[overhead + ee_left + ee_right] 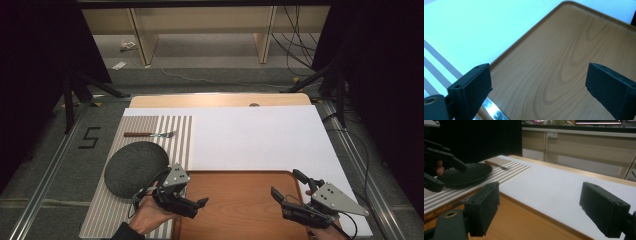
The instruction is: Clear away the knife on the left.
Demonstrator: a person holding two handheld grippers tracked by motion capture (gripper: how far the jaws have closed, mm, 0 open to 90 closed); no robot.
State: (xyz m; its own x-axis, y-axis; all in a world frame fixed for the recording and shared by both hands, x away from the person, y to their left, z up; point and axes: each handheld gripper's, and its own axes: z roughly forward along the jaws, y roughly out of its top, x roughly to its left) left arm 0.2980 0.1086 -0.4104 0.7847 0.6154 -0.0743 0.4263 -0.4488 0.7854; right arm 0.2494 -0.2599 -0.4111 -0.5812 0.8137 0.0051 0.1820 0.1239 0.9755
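While both released, each hand-held gripper (202, 202) (274, 192) over the tray (240, 210), rim-to-rim room between.

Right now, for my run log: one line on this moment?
left hand-held gripper: open, empty | right hand-held gripper: open, empty | wooden tray: bare | knife: beside tray

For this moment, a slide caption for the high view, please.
Both open tongs, left and right, hover over a wooden tray beside a dark plate.
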